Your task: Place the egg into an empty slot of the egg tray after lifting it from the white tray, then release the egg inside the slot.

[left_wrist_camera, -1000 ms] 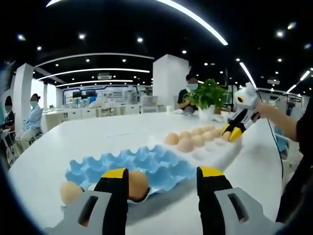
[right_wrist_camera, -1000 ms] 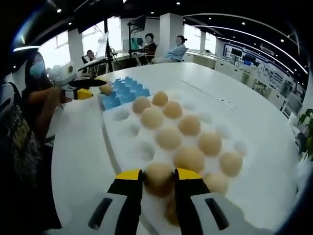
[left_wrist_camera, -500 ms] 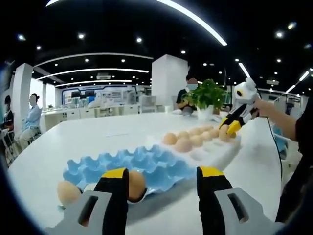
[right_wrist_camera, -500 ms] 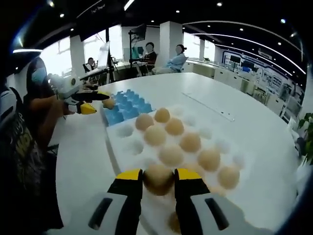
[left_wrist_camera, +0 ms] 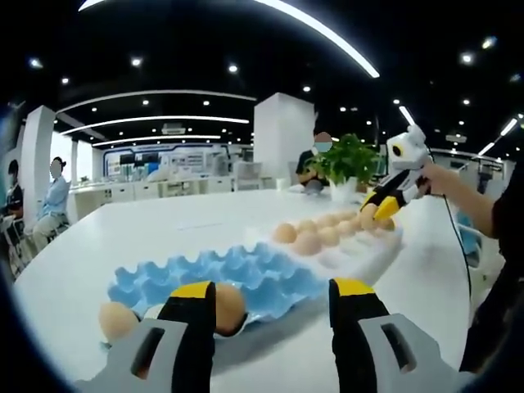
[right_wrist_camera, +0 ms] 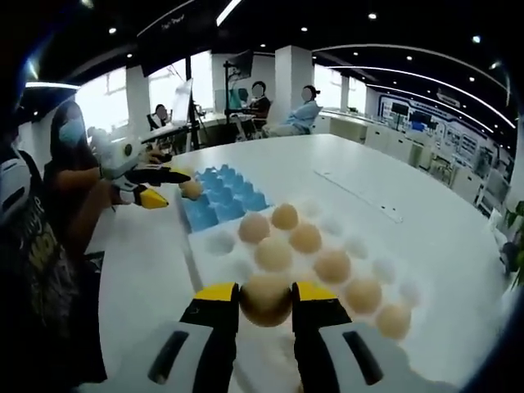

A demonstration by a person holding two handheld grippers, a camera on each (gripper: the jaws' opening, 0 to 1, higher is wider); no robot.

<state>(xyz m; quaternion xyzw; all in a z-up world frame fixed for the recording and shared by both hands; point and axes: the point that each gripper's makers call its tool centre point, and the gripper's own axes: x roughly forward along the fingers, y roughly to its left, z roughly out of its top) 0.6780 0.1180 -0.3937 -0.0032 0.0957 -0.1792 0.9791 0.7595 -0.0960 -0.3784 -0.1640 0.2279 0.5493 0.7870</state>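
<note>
One egg (right_wrist_camera: 265, 300) sat clamped in the right gripper (right_wrist_camera: 266, 304), blue egg tray (right_wrist_camera: 221, 201) at 11 o'clock; left gripper (left_wrist_camera: 274, 296) gaped, empty.

Open office, white pillar (left_wrist_camera: 284, 131), ceiling strip lights (left_wrist_camera: 315, 33).

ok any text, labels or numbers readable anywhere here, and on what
None can be read.
Dark hanging sign near the ceiling: faint lettering, too blurred to read.
Egg, white tray, blue egg tray, right gripper, left gripper: no markings visible.
</note>
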